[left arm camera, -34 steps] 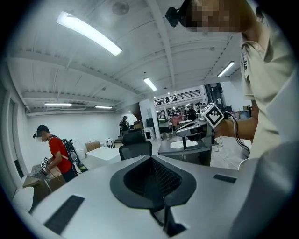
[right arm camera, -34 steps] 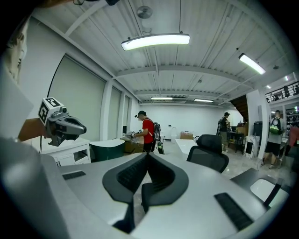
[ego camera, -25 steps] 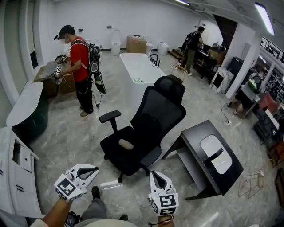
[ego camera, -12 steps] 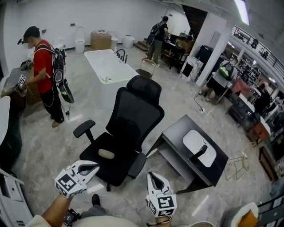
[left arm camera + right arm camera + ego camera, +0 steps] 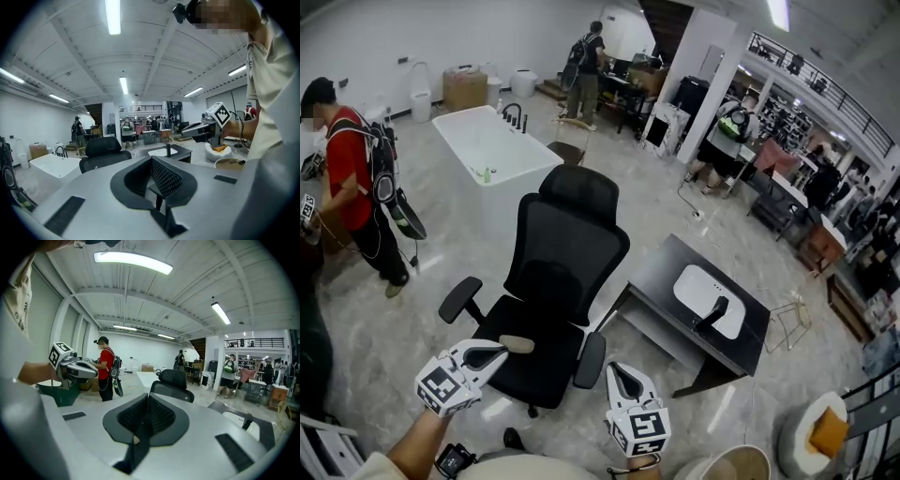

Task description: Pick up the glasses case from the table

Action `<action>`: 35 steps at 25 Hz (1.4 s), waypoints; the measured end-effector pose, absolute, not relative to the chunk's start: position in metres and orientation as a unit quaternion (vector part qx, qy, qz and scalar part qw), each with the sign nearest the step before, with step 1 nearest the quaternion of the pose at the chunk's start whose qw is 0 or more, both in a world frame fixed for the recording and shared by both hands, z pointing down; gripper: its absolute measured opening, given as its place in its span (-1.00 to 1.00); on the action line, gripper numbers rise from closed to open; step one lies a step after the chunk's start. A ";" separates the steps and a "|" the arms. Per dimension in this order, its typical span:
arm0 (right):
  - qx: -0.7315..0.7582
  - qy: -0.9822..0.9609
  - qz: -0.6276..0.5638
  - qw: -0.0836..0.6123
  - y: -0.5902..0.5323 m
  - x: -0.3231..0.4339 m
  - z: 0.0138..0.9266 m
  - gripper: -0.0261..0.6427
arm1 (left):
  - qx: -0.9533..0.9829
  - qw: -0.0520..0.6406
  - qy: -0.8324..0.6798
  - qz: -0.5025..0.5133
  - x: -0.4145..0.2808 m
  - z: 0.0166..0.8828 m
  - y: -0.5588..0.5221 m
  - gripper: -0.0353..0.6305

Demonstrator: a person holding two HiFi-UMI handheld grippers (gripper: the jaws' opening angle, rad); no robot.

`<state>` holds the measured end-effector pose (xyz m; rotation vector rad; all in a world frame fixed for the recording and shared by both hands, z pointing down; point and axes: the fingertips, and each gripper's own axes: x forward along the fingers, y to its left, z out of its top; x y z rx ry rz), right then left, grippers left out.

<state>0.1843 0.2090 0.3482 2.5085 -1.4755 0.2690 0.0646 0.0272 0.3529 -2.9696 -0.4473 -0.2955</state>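
While held before the office chair [image 5: 553,281] | left tool [image 5: 499,355]: together, empty | right tool [image 5: 618,371]: together, empty

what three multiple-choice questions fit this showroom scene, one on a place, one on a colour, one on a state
1. Where is the white bathtub relative to the black office chair, head view? A) beyond it B) beneath it C) nearer the camera
2. Shirt colour of the person at the left edge? A) green B) red C) white
3. The right hand-held gripper has its jaws how? A) wide apart B) closed on a cup C) together, empty
Answers: 1 A, the bathtub lies past the chair's backrest; 2 B, the shirt is plainly red; 3 C, its jaws meet with nothing between.
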 end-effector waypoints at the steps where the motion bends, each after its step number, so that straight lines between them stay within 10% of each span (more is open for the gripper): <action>1: 0.855 -0.499 0.092 0.112 0.202 0.185 0.349 -0.84 | -0.982 0.061 -0.152 -0.096 0.067 0.354 0.019 -0.84; 35: 0.740 -0.640 0.127 0.163 -0.045 0.218 0.419 -0.84 | -0.988 -0.016 -0.017 -0.151 0.034 0.432 -0.166 -0.84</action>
